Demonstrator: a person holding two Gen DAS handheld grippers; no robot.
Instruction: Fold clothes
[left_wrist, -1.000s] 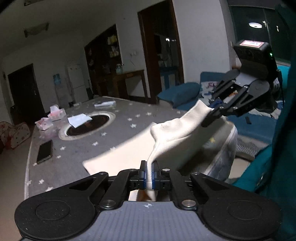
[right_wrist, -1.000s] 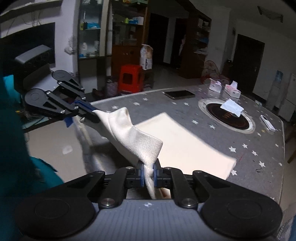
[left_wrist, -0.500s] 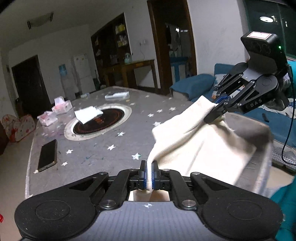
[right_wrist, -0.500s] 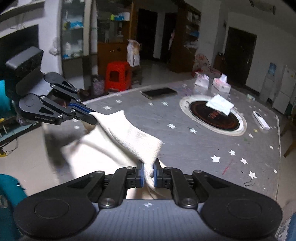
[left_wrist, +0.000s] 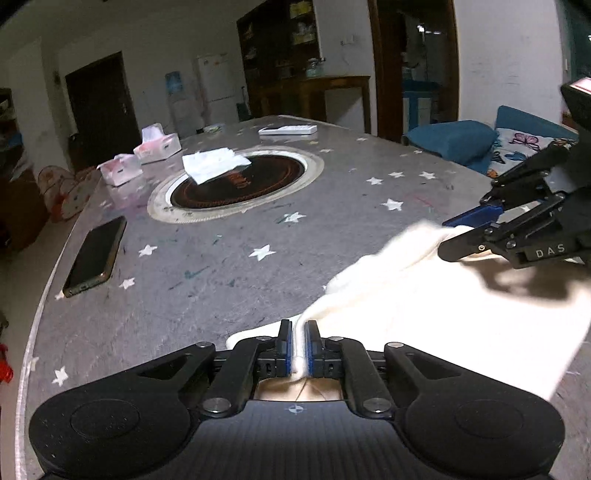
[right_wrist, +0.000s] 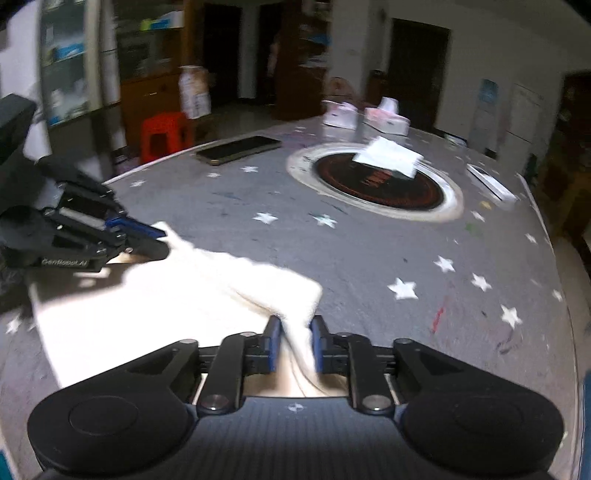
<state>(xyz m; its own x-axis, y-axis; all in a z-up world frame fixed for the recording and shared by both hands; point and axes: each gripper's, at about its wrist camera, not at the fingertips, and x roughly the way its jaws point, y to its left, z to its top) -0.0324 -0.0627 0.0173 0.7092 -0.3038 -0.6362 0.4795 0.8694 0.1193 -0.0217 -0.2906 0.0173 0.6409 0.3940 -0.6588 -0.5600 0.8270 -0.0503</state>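
Two black handheld grippers with blue finger pads work one cream-white knitted garment (left_wrist: 424, 310) that lies spread on the near part of a grey, star-printed table (left_wrist: 207, 258). Going from the left: a dark smartphone (left_wrist: 95, 256) lies flat near the table's left edge, and beyond it two pink-and-white tissue boxes (left_wrist: 157, 147) stand side by side toward the far edge. In the middle of the table a round black hotplate with a pale ring (left_wrist: 236, 181) sits sunk into the top, and a crumpled white tissue (left_wrist: 214, 164) lies over its far-left rim. A white remote control (left_wrist: 288, 130) lies at the far edge. Nearer, the left gripper (left_wrist: 299, 347) has its jaws narrow, with a thin fold of the garment's edge pinched between the blue pads; they have just been easing apart a little. To the right, the right gripper (right_wrist: 295, 343) is a bit wider; its jaws have just been opening, and a corner of the garment (right_wrist: 177, 306) stands between the pads, touching the right one, with a gap at the left one. The cloth runs between the two grippers, flat on the table behind its raised front edge. Off the table's right side, a blue cushion (left_wrist: 448, 142) lies on a sofa.
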